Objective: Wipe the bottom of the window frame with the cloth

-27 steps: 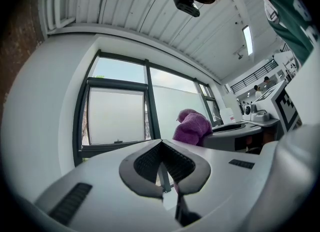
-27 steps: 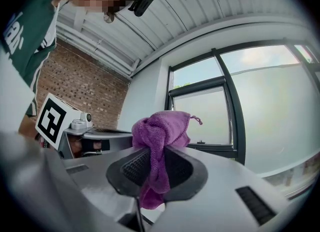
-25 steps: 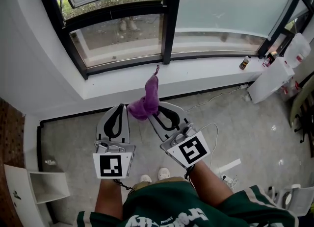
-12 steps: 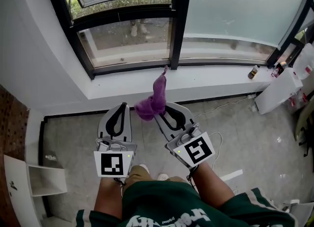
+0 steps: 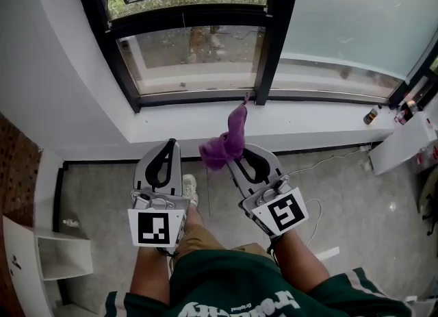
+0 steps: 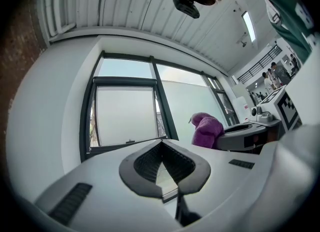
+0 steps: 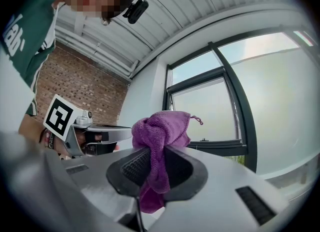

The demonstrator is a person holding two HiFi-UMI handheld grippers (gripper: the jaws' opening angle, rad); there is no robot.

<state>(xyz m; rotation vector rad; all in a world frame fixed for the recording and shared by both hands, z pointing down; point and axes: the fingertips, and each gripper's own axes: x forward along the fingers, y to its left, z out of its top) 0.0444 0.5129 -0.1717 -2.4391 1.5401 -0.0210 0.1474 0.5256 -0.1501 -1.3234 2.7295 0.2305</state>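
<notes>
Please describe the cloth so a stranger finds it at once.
Below the black-framed window runs a white sill. Just before it, the cloth is the purple bundle pinched in the right gripper; the left gripper beside it holds nothing.

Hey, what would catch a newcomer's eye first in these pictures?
The purple cloth, bunched and clamped in the right gripper, stands out in the middle against the white sill. Beyond it runs the black window frame. The left gripper alongside is shut and empty.
</notes>
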